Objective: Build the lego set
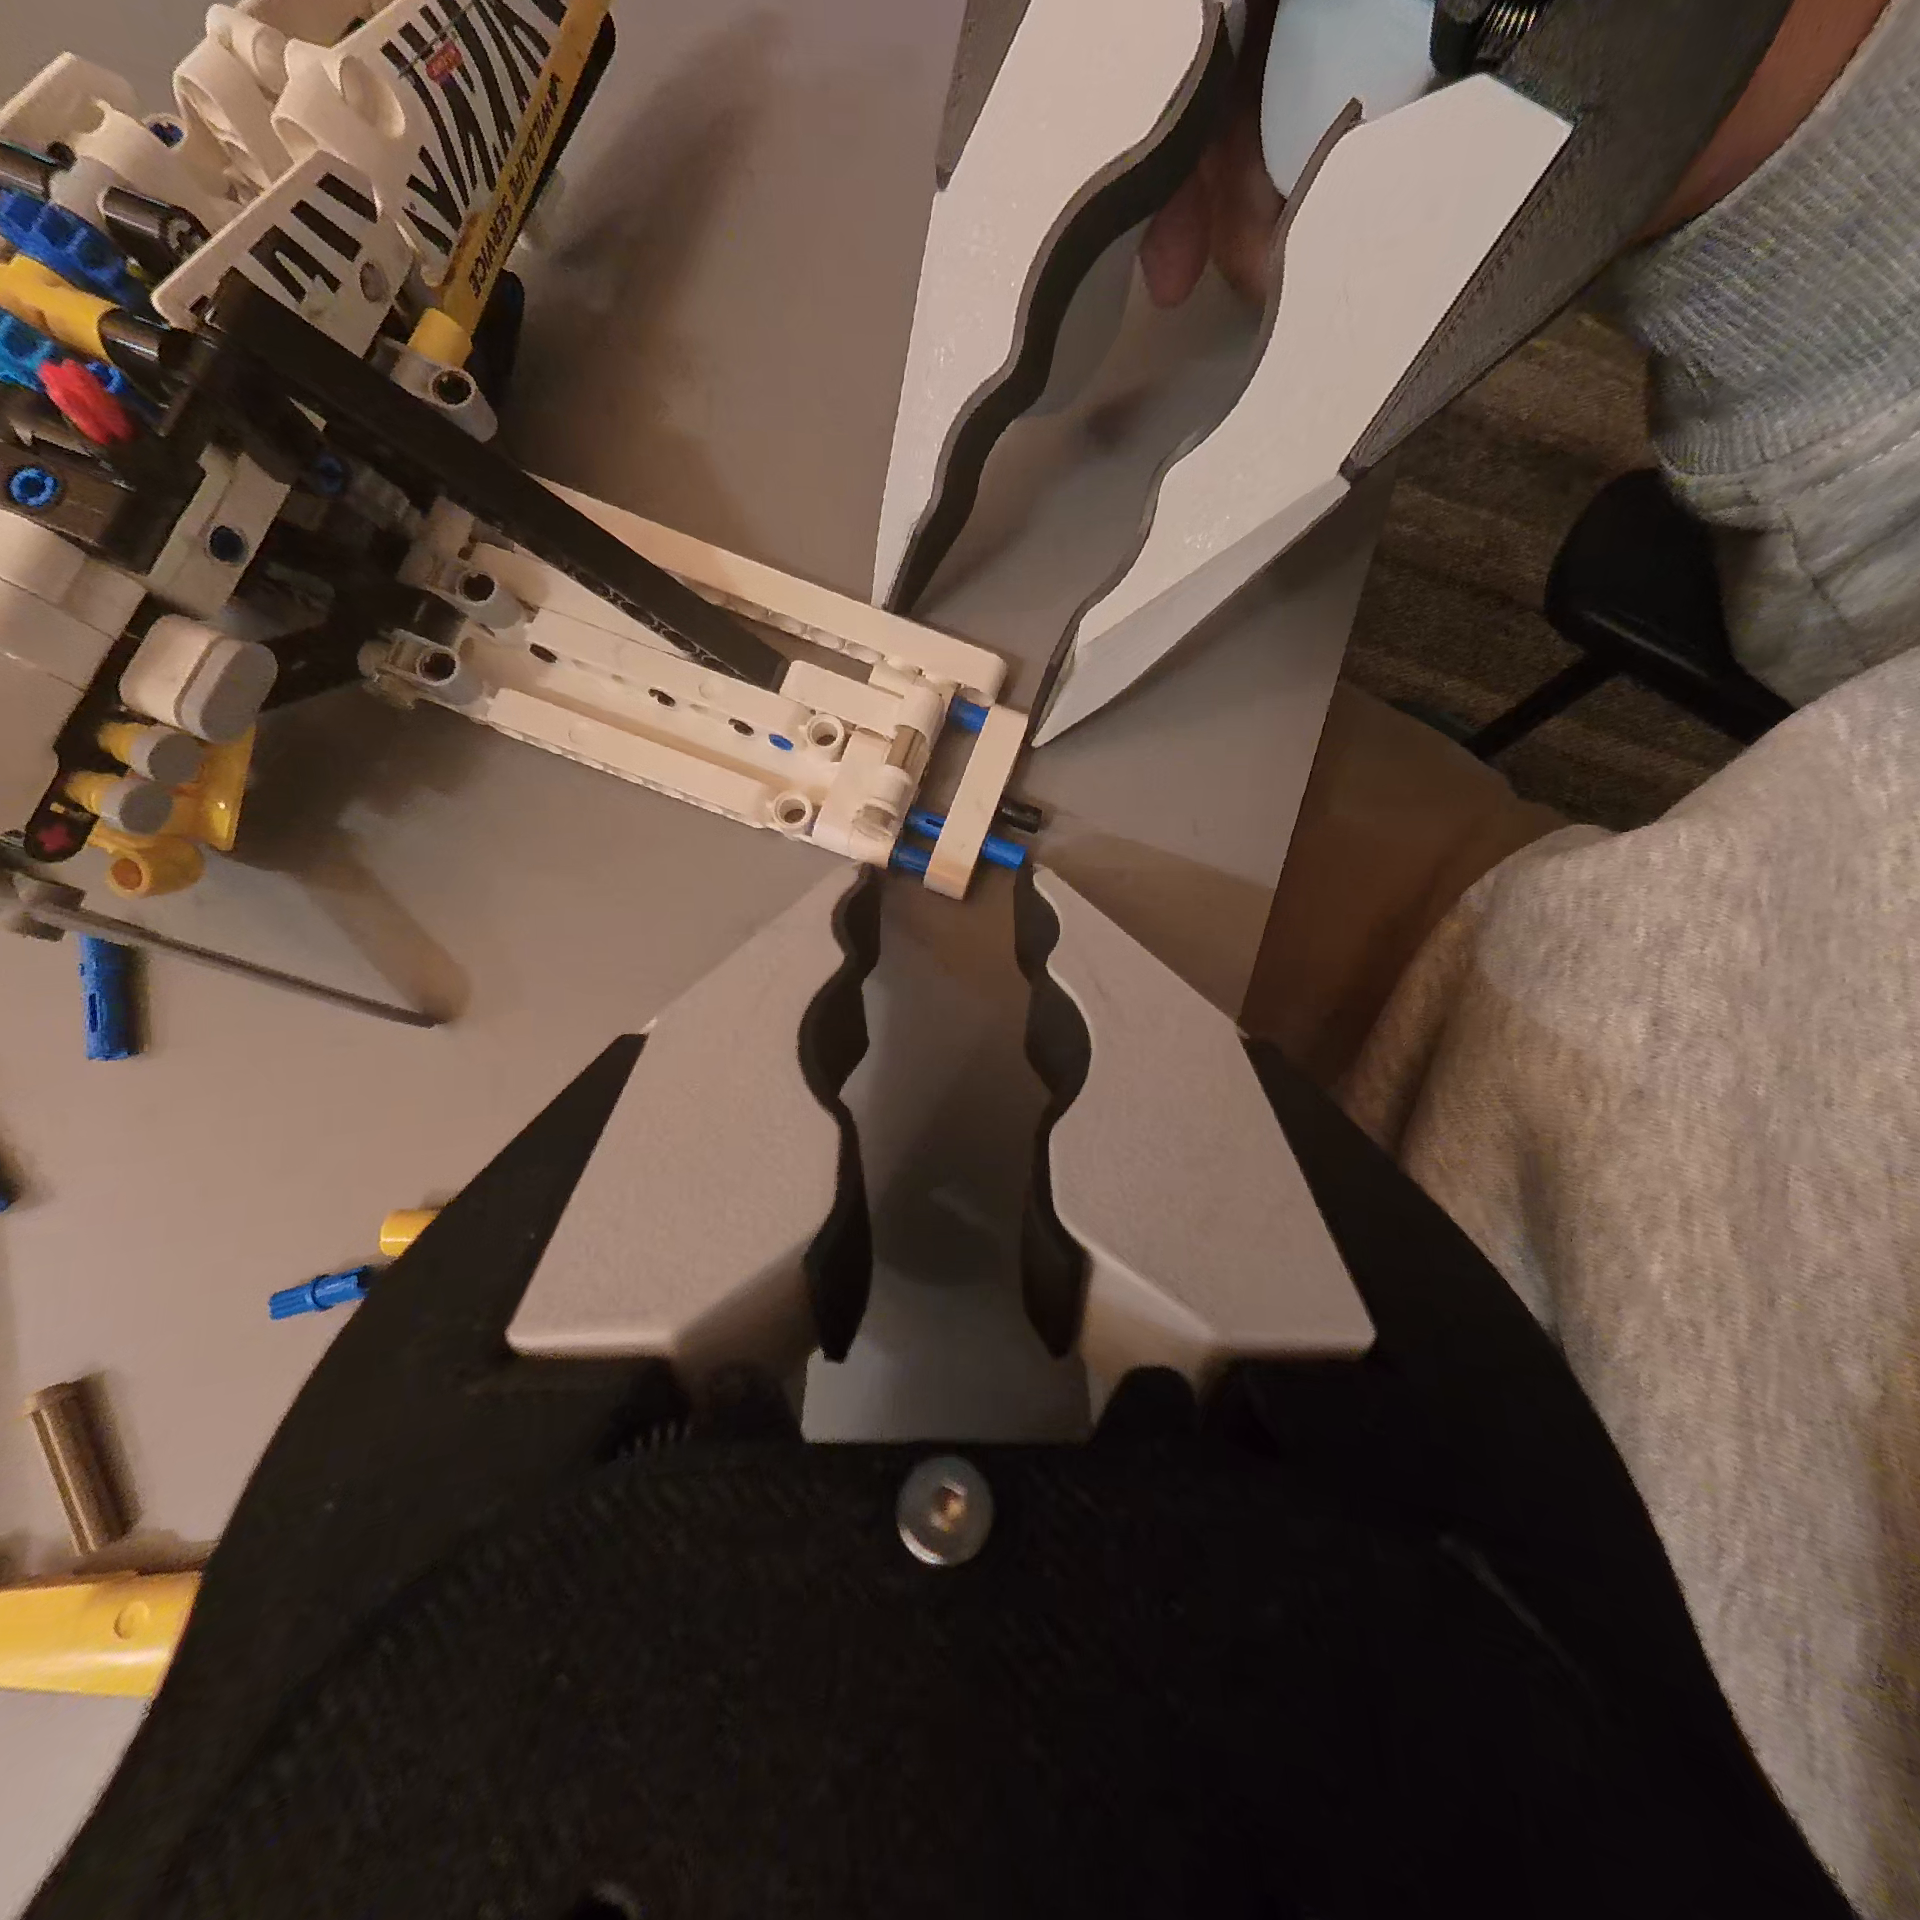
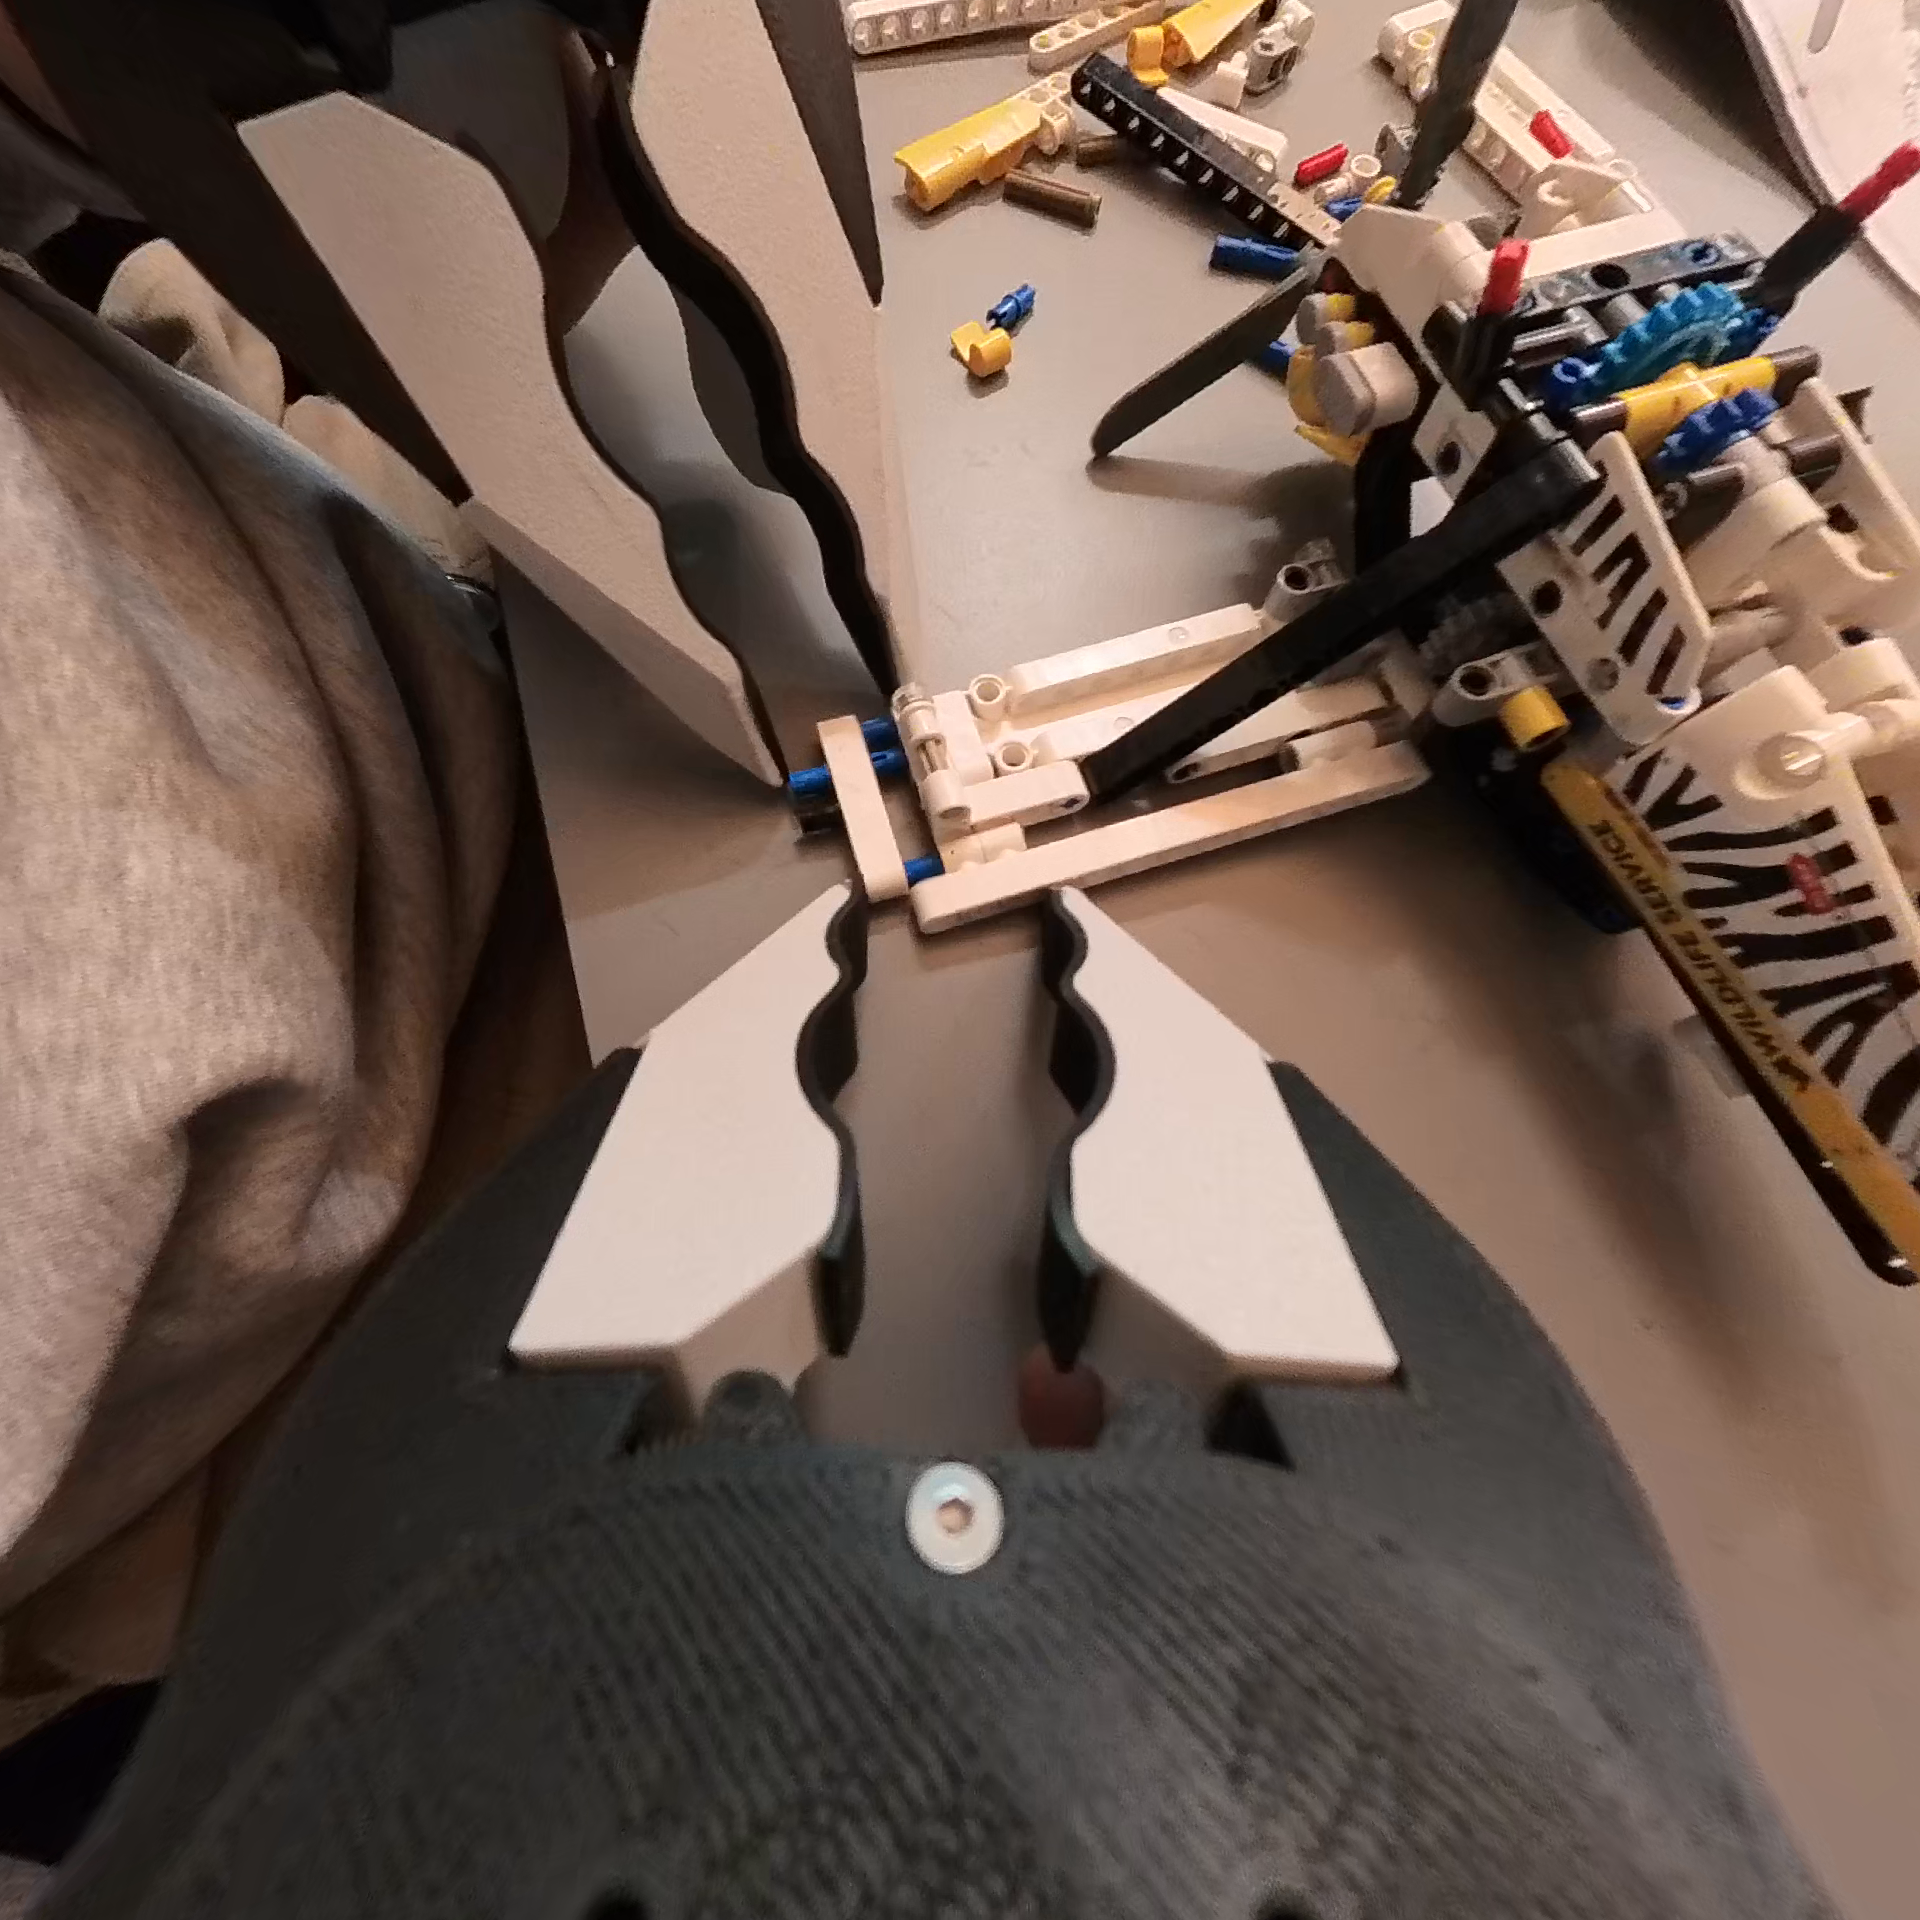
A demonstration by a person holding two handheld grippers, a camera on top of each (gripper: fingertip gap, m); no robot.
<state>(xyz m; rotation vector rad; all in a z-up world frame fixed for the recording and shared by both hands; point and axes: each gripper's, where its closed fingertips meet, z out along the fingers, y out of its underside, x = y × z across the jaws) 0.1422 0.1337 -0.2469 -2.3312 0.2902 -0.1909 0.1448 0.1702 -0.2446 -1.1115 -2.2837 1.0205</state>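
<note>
A part-built white helicopter model with zebra stripes (image 1: 312, 239) (image 2: 1621, 561) lies on the grey table. Its white tail boom (image 1: 675, 707) (image 2: 1164, 821) points at both grippers. A short white beam (image 1: 987, 790) (image 2: 862, 821) sits across the boom's end on blue pins (image 1: 914, 857) (image 2: 810, 779). My left gripper (image 1: 951, 883) (image 2: 836, 732) is open by a narrow gap, its tips on either side of the beam and pins. My right gripper (image 2: 956, 899) (image 1: 971, 665) comes from the opposite side, open by a similar gap, its tips against the boom's end. Neither visibly clamps anything.
Loose parts lie on the table: blue pins (image 1: 109, 997) (image 2: 1252, 249), a yellow panel (image 2: 977, 145), a black long beam (image 2: 1195, 135), a tan connector (image 1: 78, 1465). A black rotor blade (image 2: 1205, 364) sticks out. The table edge (image 1: 1299, 831) and a person's grey clothing (image 1: 1662, 1143) (image 2: 208, 831) are close.
</note>
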